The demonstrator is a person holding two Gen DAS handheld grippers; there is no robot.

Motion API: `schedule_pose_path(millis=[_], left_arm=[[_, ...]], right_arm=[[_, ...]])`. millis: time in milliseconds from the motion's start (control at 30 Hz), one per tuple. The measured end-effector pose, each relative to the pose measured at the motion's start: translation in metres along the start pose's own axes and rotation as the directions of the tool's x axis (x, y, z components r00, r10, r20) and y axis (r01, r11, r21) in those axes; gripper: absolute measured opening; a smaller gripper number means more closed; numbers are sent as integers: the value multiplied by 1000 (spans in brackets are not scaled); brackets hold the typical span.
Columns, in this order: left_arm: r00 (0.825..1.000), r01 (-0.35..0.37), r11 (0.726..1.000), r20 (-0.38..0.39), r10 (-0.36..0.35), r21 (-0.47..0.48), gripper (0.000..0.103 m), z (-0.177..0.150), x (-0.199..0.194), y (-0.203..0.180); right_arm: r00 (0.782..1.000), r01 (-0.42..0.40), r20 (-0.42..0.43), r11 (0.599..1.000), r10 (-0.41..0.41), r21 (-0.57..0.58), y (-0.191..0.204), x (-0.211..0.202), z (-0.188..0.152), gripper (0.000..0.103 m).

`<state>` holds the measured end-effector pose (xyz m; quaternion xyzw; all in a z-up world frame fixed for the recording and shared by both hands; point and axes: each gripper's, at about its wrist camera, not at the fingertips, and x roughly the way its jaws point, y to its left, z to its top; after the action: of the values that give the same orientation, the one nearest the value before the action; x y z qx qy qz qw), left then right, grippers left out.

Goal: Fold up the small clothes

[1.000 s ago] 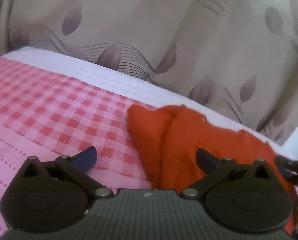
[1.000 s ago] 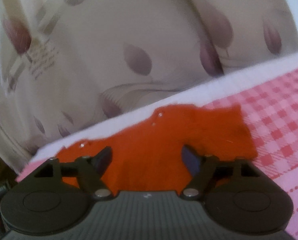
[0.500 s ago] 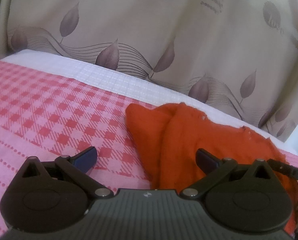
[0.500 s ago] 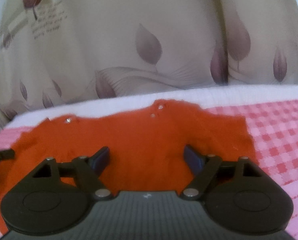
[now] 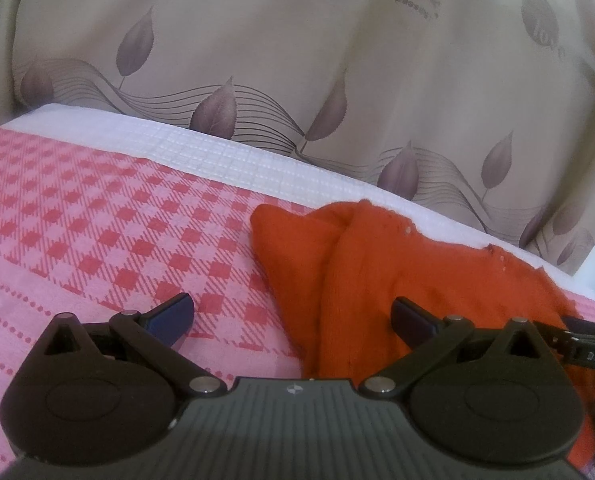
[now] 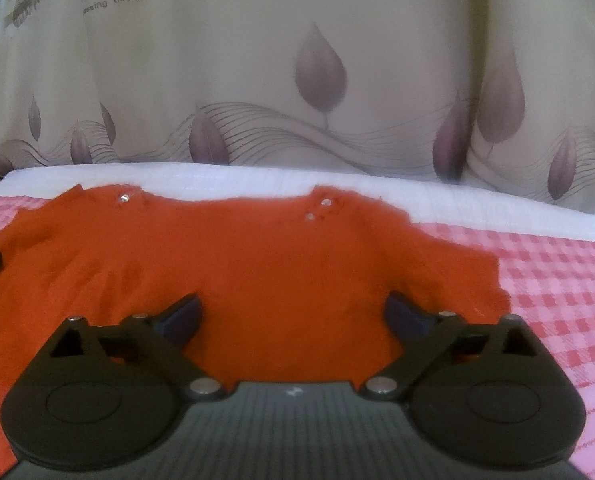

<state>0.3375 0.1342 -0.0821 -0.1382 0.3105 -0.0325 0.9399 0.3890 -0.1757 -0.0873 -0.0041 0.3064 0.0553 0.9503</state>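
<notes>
A small orange knit garment (image 6: 257, 256) with metal snaps at its shoulders lies flat on the pink checked bedspread (image 5: 97, 232), its neckline toward the curtain. In the left wrist view the garment (image 5: 377, 264) lies to the right, with one side folded over. My left gripper (image 5: 291, 316) is open and empty, low over the garment's left edge. My right gripper (image 6: 293, 316) is open and empty, above the middle of the garment. Part of the other gripper shows at the right edge of the left wrist view (image 5: 585, 344).
A white quilted strip (image 5: 217, 156) runs along the far edge of the bed. A beige curtain with purple leaves (image 6: 321, 76) hangs right behind it. Checked bedspread stretches to the left in the left wrist view and to the right (image 6: 557, 280) in the right wrist view.
The right gripper has swung to face the garment squarely, so the whole neckline now shows. The left gripper has barely moved. Both stayed open.
</notes>
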Motion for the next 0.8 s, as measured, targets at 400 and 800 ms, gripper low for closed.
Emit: schedule_pose_path(millis=[400, 800], left_arm=[[1000, -3, 1000, -11, 3, 26, 103, -1, 2, -1], [963, 242, 970, -113, -245, -37, 100, 28, 16, 35]], right_arm=[[999, -32, -11, 999, 32, -9, -1, -2, 0, 103], [996, -90, 17, 995, 89, 46, -12, -8, -4, 103]])
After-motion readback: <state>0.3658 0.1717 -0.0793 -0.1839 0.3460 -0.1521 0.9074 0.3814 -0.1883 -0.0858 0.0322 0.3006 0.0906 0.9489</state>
